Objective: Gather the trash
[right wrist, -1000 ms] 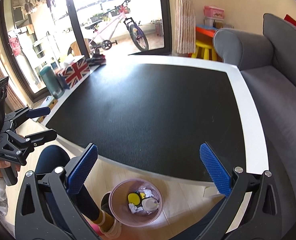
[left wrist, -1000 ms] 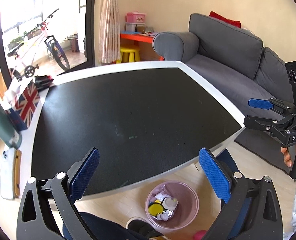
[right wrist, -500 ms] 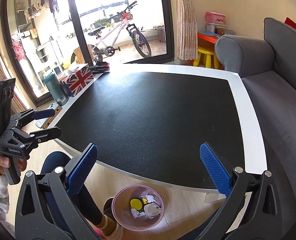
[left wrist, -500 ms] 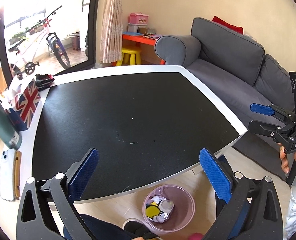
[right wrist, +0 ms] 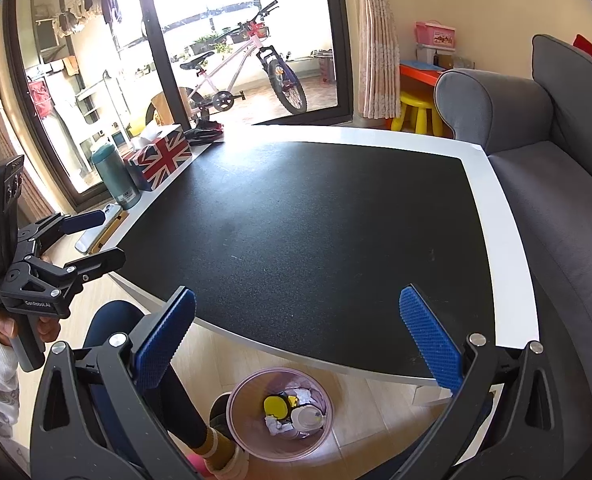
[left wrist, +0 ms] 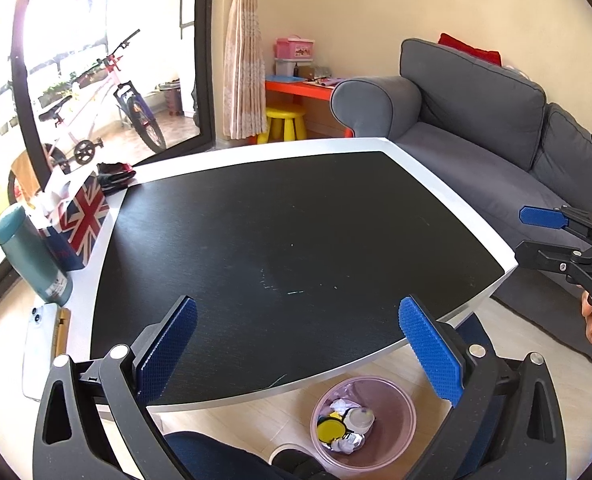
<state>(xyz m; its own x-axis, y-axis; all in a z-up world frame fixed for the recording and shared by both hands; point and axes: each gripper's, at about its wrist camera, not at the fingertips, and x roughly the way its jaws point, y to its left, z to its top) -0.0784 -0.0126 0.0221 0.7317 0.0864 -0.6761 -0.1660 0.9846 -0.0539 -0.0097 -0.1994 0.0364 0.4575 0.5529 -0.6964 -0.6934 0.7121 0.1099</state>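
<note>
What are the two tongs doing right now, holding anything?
Left tongs: open, holding nothing.
Right tongs: open, holding nothing.

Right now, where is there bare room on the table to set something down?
The whole black tabletop is bare, up to the white rim by the sofa. Only the window-side edge is crowded: tissue box, green flask, phone, gloves.

Right tongs (right wrist: 296, 334) spread wide, pink bin (right wrist: 282, 412) holding trash below
</note>
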